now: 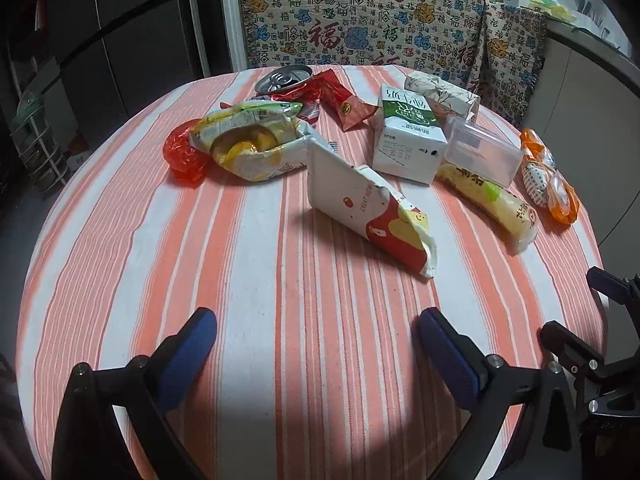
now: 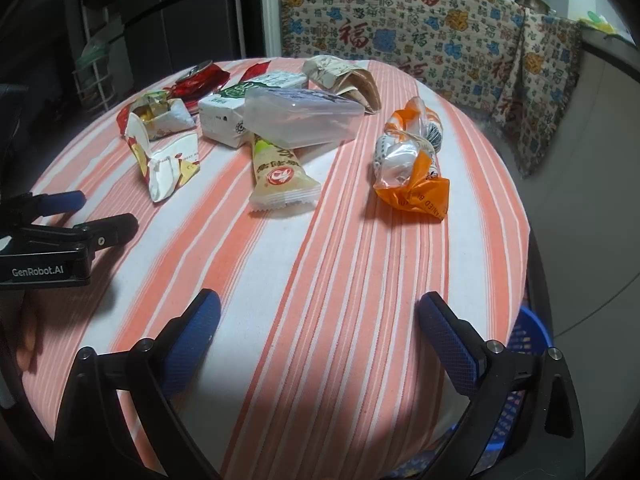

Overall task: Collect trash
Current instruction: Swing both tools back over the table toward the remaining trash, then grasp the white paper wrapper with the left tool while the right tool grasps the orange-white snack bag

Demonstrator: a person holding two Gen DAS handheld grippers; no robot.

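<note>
Behind everything hangs a cream blanket printed with red, blue and yellow characters, draped over furniture past the far edge of the round counter, which wears an orange-and-white striped cloth. Beside the counter's near right edge, low down, part of a blue plastic mesh basket shows in the right wrist view.

Trash lies gathered on the far half of the counter. Largest is a white milk carton with a green top, with a clear plastic lidded box leaning against it and over a long pale yellow snack wrapper. A flattened white-and-red paper carton lies nearest the left tongs. Left of it sits a torn yellow-and-white snack bag beside a crumpled red plastic wrapper. An orange-and-clear plastic bag lies apart on the right. Farther back are a crushed red drink can and a folded floral paper packet.

Left tongs are spread wide over bare cloth, nothing between them. Right tongs are likewise spread wide and empty.
</note>
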